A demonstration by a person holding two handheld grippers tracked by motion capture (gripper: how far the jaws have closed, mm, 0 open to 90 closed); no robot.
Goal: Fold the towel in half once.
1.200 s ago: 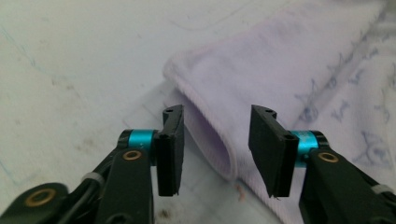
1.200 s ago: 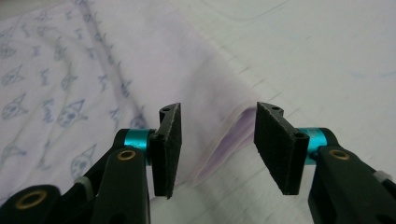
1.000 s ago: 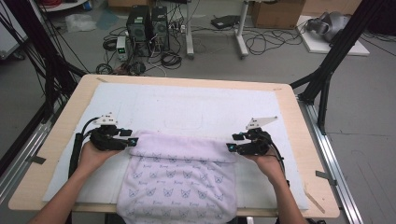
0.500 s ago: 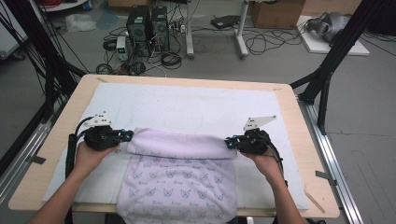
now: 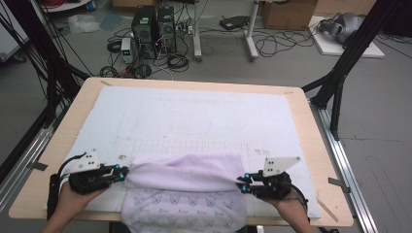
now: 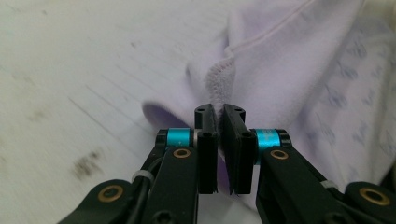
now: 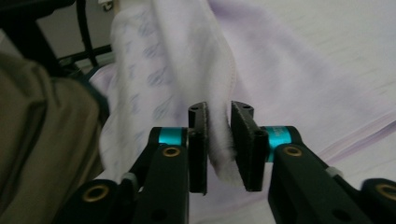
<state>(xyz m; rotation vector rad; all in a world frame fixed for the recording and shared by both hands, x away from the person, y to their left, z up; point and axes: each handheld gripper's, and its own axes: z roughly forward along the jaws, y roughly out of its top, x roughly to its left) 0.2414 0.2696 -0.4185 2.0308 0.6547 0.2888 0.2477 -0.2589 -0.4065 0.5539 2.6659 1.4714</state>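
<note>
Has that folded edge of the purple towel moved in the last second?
Yes. The purple towel's folded edge has come toward the person, away from the white mat's far edge, pulled by both tongs, left and right.

Soft fleecy lilac cloth

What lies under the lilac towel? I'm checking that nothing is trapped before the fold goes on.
Around the lilac towel a white mat covers the wooden table, and presumably runs beneath it. Whatever lies directly under the folded cloth is covered, so nothing more can be told.
</note>
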